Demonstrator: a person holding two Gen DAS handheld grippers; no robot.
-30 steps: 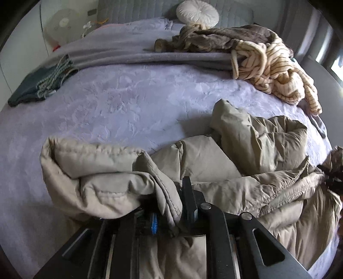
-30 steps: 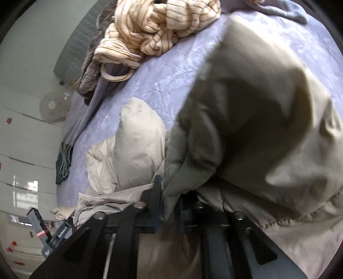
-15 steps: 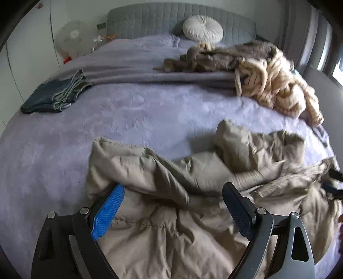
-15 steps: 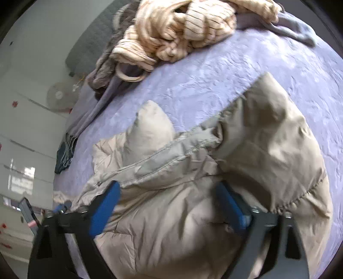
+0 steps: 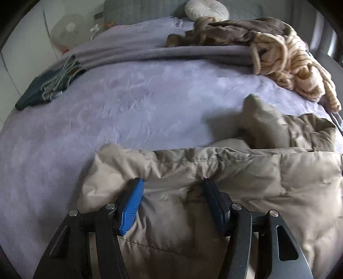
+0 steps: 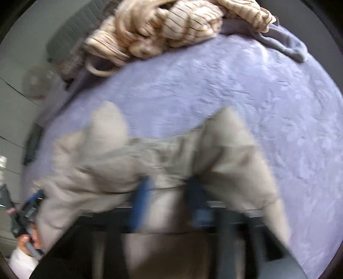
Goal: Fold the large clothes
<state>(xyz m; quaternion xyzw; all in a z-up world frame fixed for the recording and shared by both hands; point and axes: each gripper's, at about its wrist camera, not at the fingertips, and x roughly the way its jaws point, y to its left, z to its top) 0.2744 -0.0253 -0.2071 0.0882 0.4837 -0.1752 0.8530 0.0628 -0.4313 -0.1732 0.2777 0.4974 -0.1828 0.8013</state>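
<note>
The left gripper (image 5: 172,188) has its blue-padded and black fingers spread apart, straddling a puffed ridge of the beige quilted down jacket (image 5: 246,176) without clamping it. The right gripper (image 6: 169,186), badly blurred, also shows its two blue fingers apart with jacket fabric bunched between them. The jacket lies crumpled on the near edge of the lavender embossed bedspread (image 5: 139,103), its far parts sticking up in peaks. Beyond the jacket, to its far left, a folded dark blue denim garment with a frayed hem (image 5: 45,90) rests on the bedspread. Farther back, to the jacket's far right, sits a heap of cream striped knitwear (image 5: 287,62) beside a brown fuzzy garment (image 5: 225,30), with a round white tufted cushion (image 5: 205,9) behind them.
</note>
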